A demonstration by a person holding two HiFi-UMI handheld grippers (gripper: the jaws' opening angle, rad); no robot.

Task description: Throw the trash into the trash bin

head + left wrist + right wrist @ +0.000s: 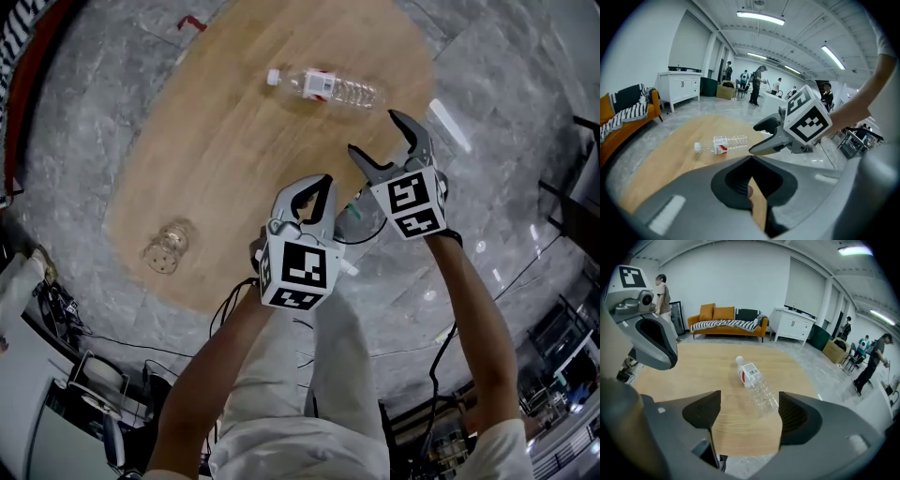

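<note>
L gripper [317, 185] nearest, at near edge of wood bench [225, 159]. Fingers closed tip to tip, nothing btwn.
R gripper [375, 133] just ahead & to its right, tilted down. Fingers wide apart, empty.
Clear plastic item [169, 248], kind unclear, on bench at near-left edge, well apart from both grippers.
Beyond R gripper: plastic bottle [323, 87], white cap, red/white label, lying on its side on far part of bench. In right gripper view its base end lines up btwn the open fingers, not touching.
Far bkgd: orange sofa [726, 319], white cabinet [792, 324], ppl [757, 84] standing.
</note>
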